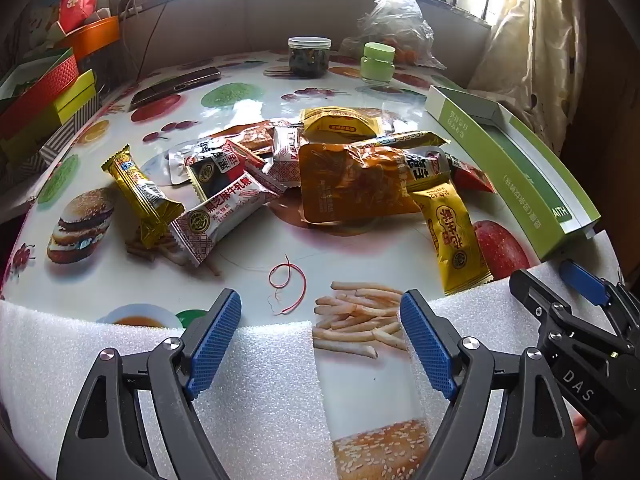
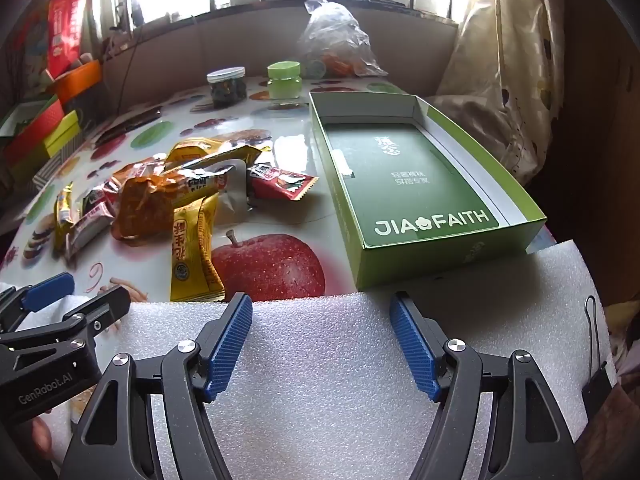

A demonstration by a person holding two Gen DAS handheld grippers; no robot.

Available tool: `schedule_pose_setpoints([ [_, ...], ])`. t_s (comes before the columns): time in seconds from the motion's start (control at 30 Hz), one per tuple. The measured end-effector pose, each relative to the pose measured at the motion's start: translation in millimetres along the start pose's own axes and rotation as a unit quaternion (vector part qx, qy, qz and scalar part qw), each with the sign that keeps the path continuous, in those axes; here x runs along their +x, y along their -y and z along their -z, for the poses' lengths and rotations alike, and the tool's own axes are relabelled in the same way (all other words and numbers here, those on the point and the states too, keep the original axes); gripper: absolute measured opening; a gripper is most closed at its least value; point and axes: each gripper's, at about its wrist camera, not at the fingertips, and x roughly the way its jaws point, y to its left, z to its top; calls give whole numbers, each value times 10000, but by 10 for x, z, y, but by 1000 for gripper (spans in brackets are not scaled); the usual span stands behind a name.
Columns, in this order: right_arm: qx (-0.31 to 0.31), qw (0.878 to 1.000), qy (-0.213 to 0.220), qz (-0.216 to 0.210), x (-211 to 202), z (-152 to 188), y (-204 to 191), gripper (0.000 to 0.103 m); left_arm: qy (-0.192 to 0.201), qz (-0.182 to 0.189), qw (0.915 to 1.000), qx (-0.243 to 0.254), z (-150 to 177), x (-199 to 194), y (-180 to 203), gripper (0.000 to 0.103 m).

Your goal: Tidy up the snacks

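A heap of wrapped snacks (image 1: 320,168) lies in the middle of the printed tablecloth: a big orange pouch (image 1: 352,184), a yellow packet (image 1: 456,236), a gold bar (image 1: 140,192) and a red-and-white candy pack (image 1: 224,216). The same heap (image 2: 168,196) shows at the left in the right wrist view. An open green box (image 2: 424,208) stands empty at the right. My left gripper (image 1: 320,312) hangs open over the near table edge, nothing between its pads. My right gripper (image 2: 320,312) is open too, above white foam, short of the box.
White foam sheet (image 2: 320,360) covers the near table edge. A dark jar (image 1: 309,57), a green jar (image 1: 377,63), a plastic bag (image 1: 394,28) and a phone (image 1: 176,86) sit at the back. Coloured boxes (image 1: 44,96) stack at the left. A red string (image 1: 286,286) lies near the front.
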Motion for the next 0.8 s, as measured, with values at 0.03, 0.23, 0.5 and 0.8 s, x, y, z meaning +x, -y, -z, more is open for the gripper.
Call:
schedule_pose_setpoints([
  [0.03,7,10000,13,-7,-1,-1,0,72,1,-7,10000,6,0,0,0,82],
  [0.23,26,10000,16,2,-7,-2,1,72,-28,-35,10000,11,-1,2,8,82],
  [0.5,22,10000,22,-4,-3,-15,-32,72,-105,-31,9999,-37,-15,29,-32,82],
  [0.8,13,10000,55,-10,-24,10,-14,72,-121,-76,9999,-59,-9,19,-23,82],
])
